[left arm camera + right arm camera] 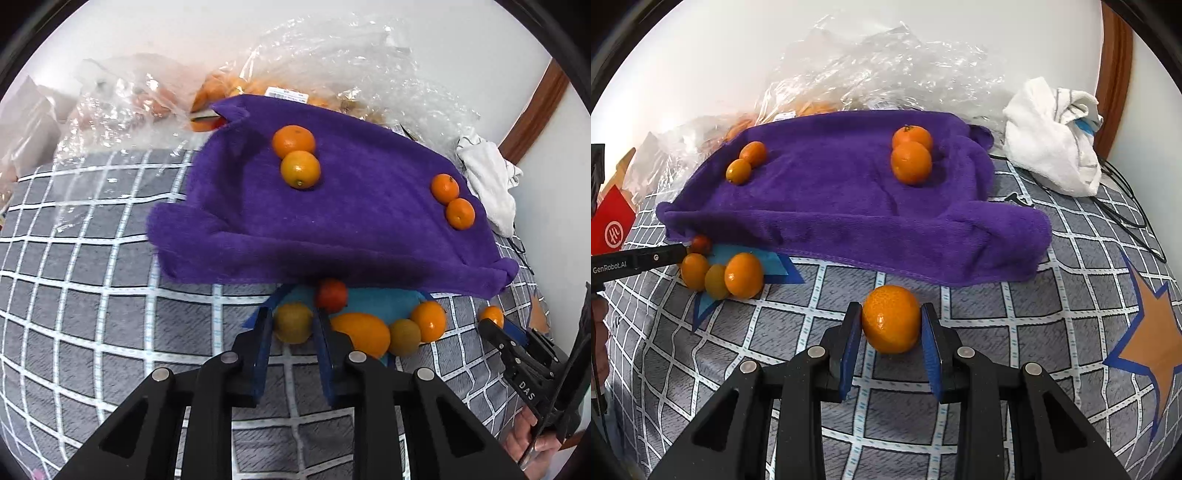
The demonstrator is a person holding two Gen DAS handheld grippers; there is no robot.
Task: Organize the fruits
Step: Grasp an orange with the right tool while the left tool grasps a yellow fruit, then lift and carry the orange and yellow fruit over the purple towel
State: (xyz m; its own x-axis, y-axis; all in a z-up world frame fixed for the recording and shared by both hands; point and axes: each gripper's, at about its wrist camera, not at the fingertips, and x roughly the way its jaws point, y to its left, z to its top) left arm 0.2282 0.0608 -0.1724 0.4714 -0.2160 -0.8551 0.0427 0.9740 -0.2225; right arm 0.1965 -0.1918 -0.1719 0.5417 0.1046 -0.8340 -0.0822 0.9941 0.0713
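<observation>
Two grippers, each angled steeply down over a grey checked bedspread point(849, 424).

Left gripper point(293, 325): blue-padded fingers point(263, 354) drawn close on a small yellowish fruit point(293, 322), one pad against each side of it. This fruit lies at the left end of a cluster on a blue cloth scrap point(376, 299), just in front of the purple towel's near edge.

Right gripper point(891, 325): fingers point(932, 350) pinching a round orange point(891, 323), pads touching its left and right flanks. The orange sits on the bedspread, near the towel's front hem and apart from the other fruit. In the left wrist view a hand point(532, 439) grips this tool's handle at the lower right.

Purple towel point(849, 192): spread in a rumpled heap at the middle of the bed. Four fruits on top in two touching pairs: two small oranges point(746, 162) on one side, two larger oranges point(911, 153) on the other.

Cluster on the blue scrap, besides the held fruit: a small red fruit point(331, 294) tucked at the towel's edge, an oval orange fruit point(364, 332), a greenish-brown fruit point(405, 336), a bright orange one point(429, 320).

Clear plastic bags point(871, 66) with more orange fruit: behind the towel, against the wall.

White cloth point(1052, 136): crumpled, right of the towel.
</observation>
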